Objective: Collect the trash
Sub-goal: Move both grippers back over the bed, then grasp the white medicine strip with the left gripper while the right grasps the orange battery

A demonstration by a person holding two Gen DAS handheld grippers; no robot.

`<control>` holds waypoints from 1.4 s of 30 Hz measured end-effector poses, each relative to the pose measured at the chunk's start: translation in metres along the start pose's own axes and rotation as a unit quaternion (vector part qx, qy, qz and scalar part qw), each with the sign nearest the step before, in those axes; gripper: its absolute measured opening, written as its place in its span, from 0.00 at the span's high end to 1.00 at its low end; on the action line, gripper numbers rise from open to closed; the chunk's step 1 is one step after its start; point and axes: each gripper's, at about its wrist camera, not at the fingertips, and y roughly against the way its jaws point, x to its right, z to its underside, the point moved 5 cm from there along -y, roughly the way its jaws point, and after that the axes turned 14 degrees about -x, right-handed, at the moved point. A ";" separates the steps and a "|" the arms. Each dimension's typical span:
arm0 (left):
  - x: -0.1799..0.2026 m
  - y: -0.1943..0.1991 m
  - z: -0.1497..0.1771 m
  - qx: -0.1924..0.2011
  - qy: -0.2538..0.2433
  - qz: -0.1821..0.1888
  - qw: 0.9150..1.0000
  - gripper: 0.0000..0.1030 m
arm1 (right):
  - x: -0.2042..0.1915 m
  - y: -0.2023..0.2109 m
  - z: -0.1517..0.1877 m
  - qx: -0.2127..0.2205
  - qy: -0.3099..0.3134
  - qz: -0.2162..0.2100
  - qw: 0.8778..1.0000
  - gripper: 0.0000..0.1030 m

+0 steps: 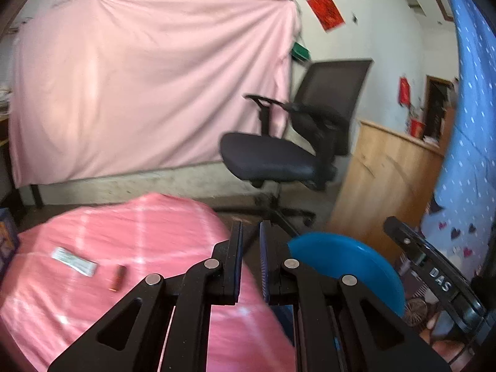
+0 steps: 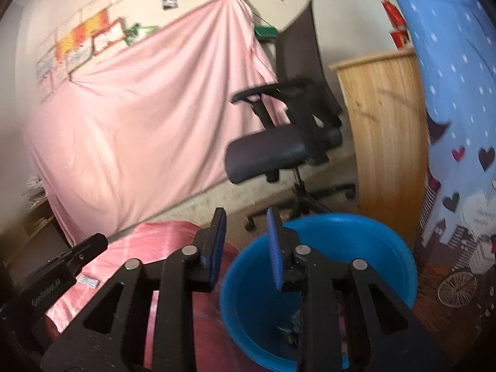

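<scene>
- Left claw [image 1: 250, 241] is nearly clenched, with nothing between its pads.
- Right claw [image 2: 246, 235] is released above the blue bucket [image 2: 387, 248].
- A wrapper [image 1: 74, 261] lies on the pink surface [image 1: 139, 232].

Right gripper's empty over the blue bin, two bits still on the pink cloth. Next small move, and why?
Probably swing the right gripper back left toward the pink table. Its jaws stand apart with nothing between them, above the blue bin. The white wrapper and the small brown piece still lie on the cloth. The left gripper sits nearer them, so it could go instead.
</scene>
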 end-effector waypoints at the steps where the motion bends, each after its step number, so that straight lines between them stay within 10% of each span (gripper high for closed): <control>1: -0.007 0.005 -0.001 0.007 0.005 -0.006 1.000 0.90 | -0.007 0.001 -0.001 0.008 0.006 -0.004 1.000 0.41; 11: -0.088 0.057 0.002 0.076 0.065 -0.078 0.992 0.56 | -0.075 0.005 -0.005 0.064 0.057 -0.032 0.996 0.00; 18: -0.142 0.088 0.026 0.112 0.106 -0.135 0.979 0.09 | -0.113 0.006 -0.001 0.089 0.098 -0.058 0.989 0.00; 42: -0.225 0.066 0.065 0.067 0.099 -0.201 0.972 0.05 | -0.196 -0.057 0.043 0.001 0.224 -0.071 0.972 0.00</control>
